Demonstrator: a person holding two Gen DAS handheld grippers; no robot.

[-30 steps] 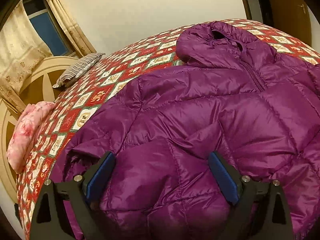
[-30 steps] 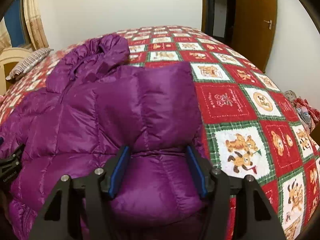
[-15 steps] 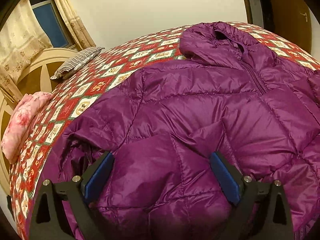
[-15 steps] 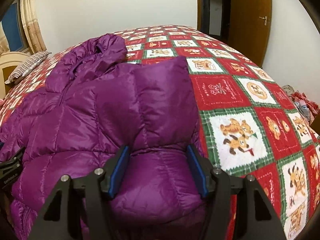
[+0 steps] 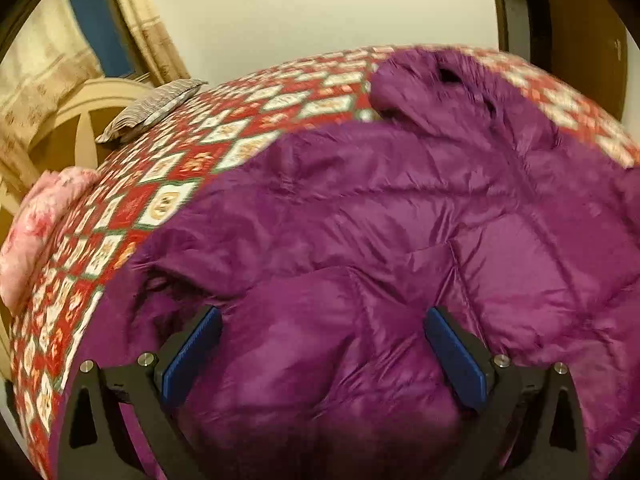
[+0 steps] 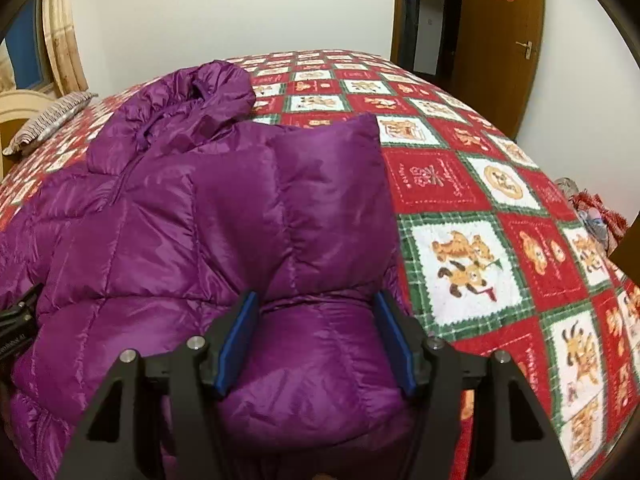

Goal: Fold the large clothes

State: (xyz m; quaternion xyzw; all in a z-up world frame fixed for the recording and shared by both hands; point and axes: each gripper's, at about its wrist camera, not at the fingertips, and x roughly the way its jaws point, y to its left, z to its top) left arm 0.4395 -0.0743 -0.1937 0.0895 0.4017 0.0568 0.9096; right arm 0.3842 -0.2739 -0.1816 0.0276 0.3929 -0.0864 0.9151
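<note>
A purple hooded puffer jacket (image 5: 400, 208) lies front up on the bed, hood (image 6: 192, 92) at the far end. Both sleeves are folded in over the body. My left gripper (image 5: 324, 344) stands open over the jacket's near left part, puffy fabric bulging between its blue pads (image 5: 192, 356). My right gripper (image 6: 316, 336) stands open over the folded right sleeve (image 6: 328, 184), fabric between its pads (image 6: 394, 340). Neither visibly clamps the cloth. The left gripper's edge shows in the right wrist view (image 6: 16, 320).
The bed carries a red, green and white bear-pattern quilt (image 6: 480, 200). A striped pillow (image 5: 152, 108) and a pink bundle (image 5: 36, 224) lie by the headboard at left. A wooden door (image 6: 496, 40) and a pile of things (image 6: 592, 212) are at right.
The left wrist view has swung and blurred, shifting slightly over the jacket's left side. The right gripper has stayed over the folded sleeve. Both jaws remain as wide as before.
</note>
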